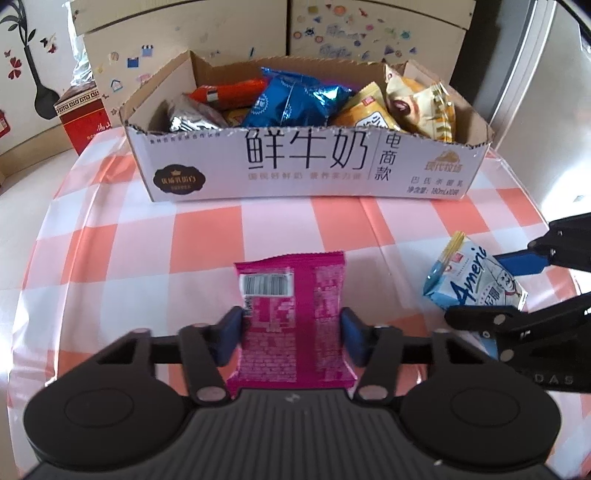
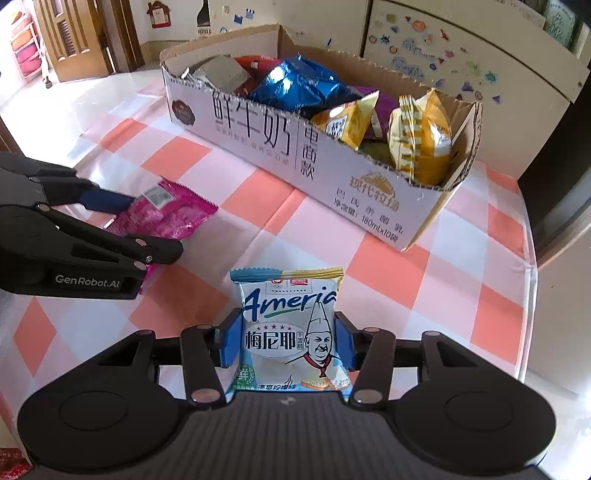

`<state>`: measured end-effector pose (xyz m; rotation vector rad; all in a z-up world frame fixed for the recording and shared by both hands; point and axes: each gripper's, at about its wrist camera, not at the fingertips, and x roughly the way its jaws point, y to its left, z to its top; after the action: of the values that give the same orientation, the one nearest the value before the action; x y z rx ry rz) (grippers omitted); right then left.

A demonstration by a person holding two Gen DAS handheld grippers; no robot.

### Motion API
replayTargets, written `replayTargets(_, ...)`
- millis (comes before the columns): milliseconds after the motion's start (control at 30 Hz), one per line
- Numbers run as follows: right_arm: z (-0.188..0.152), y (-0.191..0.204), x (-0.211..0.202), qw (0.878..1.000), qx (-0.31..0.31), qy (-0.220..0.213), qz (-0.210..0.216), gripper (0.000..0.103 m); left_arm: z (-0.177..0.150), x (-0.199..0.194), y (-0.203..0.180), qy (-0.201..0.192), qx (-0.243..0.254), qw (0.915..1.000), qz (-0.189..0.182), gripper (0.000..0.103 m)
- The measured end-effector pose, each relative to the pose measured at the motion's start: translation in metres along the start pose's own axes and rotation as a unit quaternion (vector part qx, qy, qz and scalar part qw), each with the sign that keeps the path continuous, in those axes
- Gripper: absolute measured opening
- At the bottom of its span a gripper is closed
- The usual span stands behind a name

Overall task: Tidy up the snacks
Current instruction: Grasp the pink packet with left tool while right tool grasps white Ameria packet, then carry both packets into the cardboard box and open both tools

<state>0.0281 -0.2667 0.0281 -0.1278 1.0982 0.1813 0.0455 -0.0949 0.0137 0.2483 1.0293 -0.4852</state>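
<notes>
Your left gripper (image 1: pixel 291 332) clamped on a pink packet (image 1: pixel 291 317), your right gripper (image 1: pixel 517 288) around a blue packet (image 1: pixel 476 277) at right, snack-filled box (image 1: pixel 306 166) beyond on checked cloth (image 1: pixel 207 236).

Sticker-covered cream cabinets (image 1: pixel 369 33), wooden door (image 2: pixel 74 37), glossy pale floor (image 2: pixel 92 92), daylight

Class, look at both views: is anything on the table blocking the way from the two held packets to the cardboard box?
Nothing visible. The pink packet and the blue-and-white packet face bare checked tablecloth up to the box. Only its front wall must be cleared.
</notes>
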Motion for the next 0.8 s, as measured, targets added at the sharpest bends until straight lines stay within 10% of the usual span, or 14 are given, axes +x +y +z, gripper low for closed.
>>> replayTargets(800, 0.026, 0.008, -0.041, 0.996, -0.012, -0.083, -0.028, 0.057, 0.014, -0.044, 0.008, -0.1, 0.022, 0.9942, 0.033, 0.05)
